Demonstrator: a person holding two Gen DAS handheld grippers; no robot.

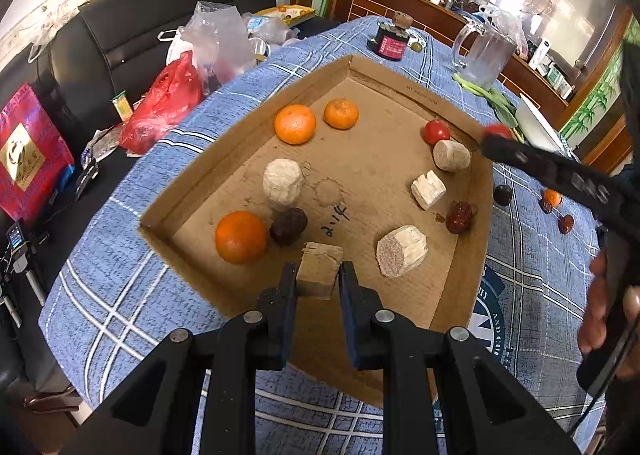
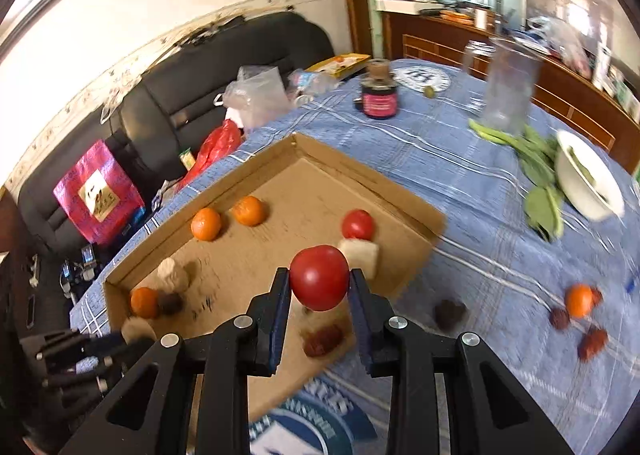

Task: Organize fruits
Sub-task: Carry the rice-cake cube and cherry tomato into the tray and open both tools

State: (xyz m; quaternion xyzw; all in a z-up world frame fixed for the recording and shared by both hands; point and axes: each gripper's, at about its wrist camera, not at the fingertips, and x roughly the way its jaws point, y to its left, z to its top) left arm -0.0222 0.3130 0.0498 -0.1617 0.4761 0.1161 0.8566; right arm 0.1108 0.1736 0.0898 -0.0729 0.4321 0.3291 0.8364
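Note:
A shallow cardboard tray [image 1: 224, 143] lies on the blue checked tablecloth. It holds three oranges [image 1: 295, 124], several pale chunks [image 1: 282, 183], a red tomato [image 1: 436, 131], a dark fruit [image 1: 288, 225] and a red date [image 1: 459, 217]. My left gripper [image 1: 318, 275] is shut on a tan block [image 1: 319, 269] above the tray's near side. My right gripper [image 2: 319, 283] is shut on a red tomato [image 2: 319, 277], held over the tray [image 2: 360, 165]. In the left wrist view, the right gripper's tip [image 1: 498, 137] hangs over the tray's right rim.
Loose on the cloth right of the tray lie an orange [image 2: 579, 299], dark fruits [image 2: 450, 314] and red dates [image 2: 593, 343]. A dark jar [image 2: 379, 97], a glass pitcher [image 2: 508, 91], green leaves [image 2: 540, 191] and a white bowl [image 2: 586, 179] stand farther back. A sofa with bags is at left.

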